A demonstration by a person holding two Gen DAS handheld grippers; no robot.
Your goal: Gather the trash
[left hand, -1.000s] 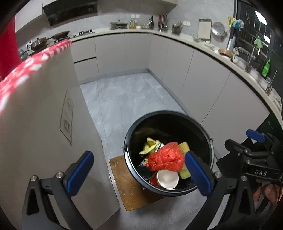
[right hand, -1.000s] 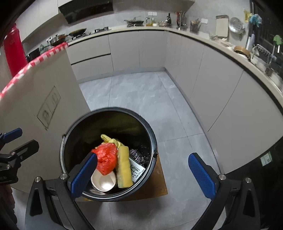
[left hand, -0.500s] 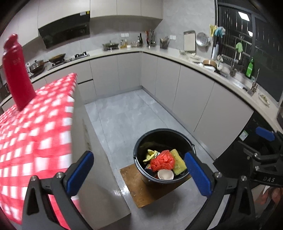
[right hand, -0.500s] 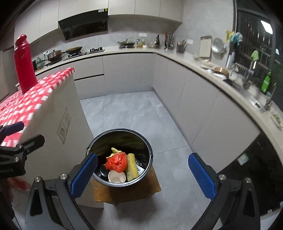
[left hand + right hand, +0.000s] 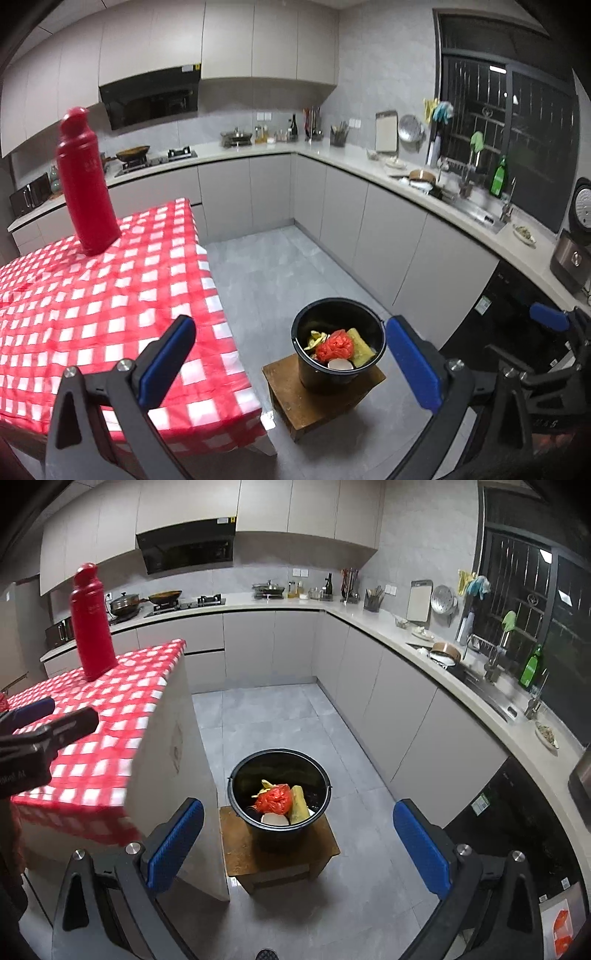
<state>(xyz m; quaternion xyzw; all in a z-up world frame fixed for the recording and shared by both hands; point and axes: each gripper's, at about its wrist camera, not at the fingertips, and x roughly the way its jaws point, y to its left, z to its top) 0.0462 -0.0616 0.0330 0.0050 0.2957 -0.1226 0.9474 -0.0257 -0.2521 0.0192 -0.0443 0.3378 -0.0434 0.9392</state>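
A black bucket [image 5: 280, 794] stands on a low wooden stool [image 5: 277, 853] on the grey tiled floor [image 5: 258, 716], beside the end of a counter covered with a red and white checked cloth [image 5: 92, 302]. Inside the bucket lies trash: a crumpled red plastic bag [image 5: 274, 798] in the middle, a yellow block [image 5: 299, 805] just beside it on the right, a white paper cup [image 5: 275, 818] at the front, and some yellow scraps [image 5: 266, 785] at the back; what lies darker underneath is too dim to make out. The left gripper [image 5: 291, 365] is held high above the cloth's edge and the floor, its blue pads [image 5: 168, 362] spread wide with nothing between them. The right gripper [image 5: 299, 843] is likewise wide apart and empty, with the bucket seen between its fingers [image 5: 421, 849] well below. A tall red flask [image 5: 86, 182] stands upright on the far part of the cloth. Pale cabinets [image 5: 369, 686] run around the room under a long worktop with a sink [image 5: 487, 698] near the dark window [image 5: 506, 136].
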